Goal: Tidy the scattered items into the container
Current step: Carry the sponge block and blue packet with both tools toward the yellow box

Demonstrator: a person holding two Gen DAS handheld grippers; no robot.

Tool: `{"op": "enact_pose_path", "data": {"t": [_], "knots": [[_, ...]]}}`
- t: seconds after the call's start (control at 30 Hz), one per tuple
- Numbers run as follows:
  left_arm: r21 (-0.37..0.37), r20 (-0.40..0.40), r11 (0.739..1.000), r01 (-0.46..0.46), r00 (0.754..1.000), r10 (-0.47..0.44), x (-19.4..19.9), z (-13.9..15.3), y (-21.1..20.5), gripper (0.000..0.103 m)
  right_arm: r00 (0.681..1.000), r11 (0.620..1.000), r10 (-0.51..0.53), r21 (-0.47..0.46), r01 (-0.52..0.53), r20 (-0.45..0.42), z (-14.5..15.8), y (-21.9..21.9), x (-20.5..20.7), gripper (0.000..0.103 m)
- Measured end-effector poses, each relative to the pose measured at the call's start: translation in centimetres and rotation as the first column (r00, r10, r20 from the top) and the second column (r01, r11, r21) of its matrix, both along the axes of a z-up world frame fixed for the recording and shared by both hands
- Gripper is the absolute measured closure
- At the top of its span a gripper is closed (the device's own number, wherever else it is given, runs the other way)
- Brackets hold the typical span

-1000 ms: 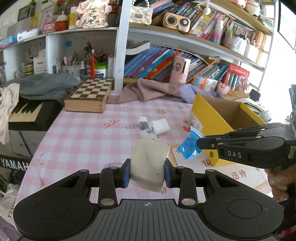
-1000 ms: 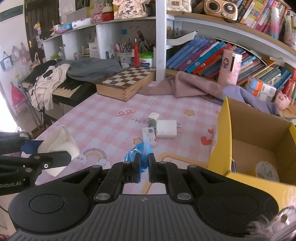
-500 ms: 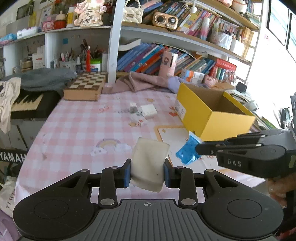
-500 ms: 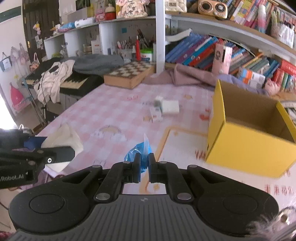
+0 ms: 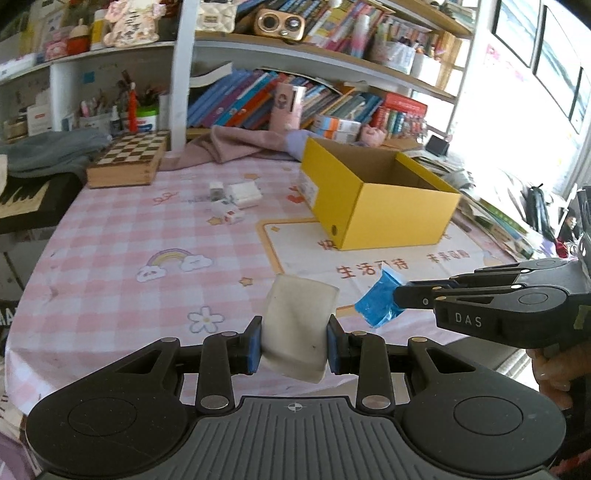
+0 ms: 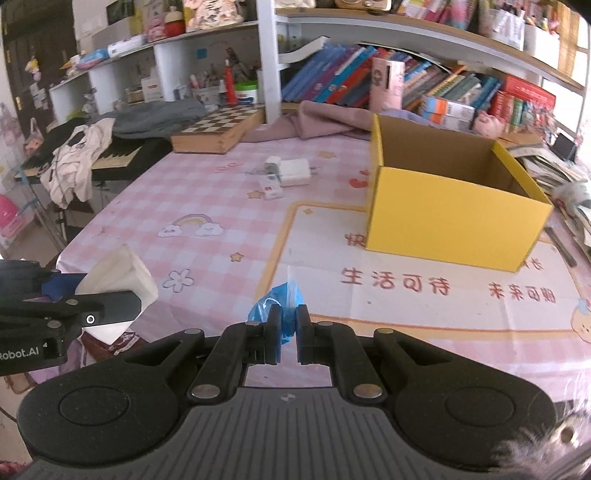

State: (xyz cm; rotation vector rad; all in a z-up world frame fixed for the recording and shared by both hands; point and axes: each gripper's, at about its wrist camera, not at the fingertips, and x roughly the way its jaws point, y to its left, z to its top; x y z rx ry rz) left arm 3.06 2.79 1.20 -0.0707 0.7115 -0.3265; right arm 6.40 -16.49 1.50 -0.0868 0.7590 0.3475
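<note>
Home setting, looks like a kid's study or bedroom. Worktop [image 6: 207, 192] covered in pink checkered cloth with rainbow, flower and star cartoons plus Chinese characters. White shelving [image 6: 267, 55] at 12 o'clock crammed with leaning books [image 5: 236, 99], a pen pot [image 6: 207, 90], trinkets and a small retro radio [image 5: 280, 23]. Folding chessboard box [image 5: 127, 158] at 11 o'clock, pink cloth [image 5: 236, 146] bunched beside it. Electric piano keyboard [image 6: 110, 157] at 10 o'clock with clothes [image 6: 74, 162] dumped on it. Yellow cardboard box [image 6: 450, 206] at 1 o'clock. Bright window [image 5: 546, 74] at 2 o'clock.
</note>
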Motion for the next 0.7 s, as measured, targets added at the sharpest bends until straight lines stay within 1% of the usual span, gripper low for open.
{"op": "enact_pose_path", "data": {"t": [0.37,0.53,0.7], "knots": [[-0.002,0.0,0.995,0.104,0.995,-0.104,1.0,-0.1,-3.0,0.071,0.996,0.996,-0.092,-0.013,0.092,0.002,0.2,-3.1,-0.9,0.096],[0.001,0.0,0.987,0.161,0.987,-0.161,1.5,-0.2,-5.0,0.071,0.988,0.988,-0.157,-0.007,0.156,-0.01,0.2,-5.4,-1.0,0.096],[0.006,0.009,0.981,0.192,0.981,-0.192,2.2,0.0,-6.3,0.071,0.979,0.979,-0.205,0.001,0.205,-0.01,0.4,-7.2,-0.7,0.096]]}}
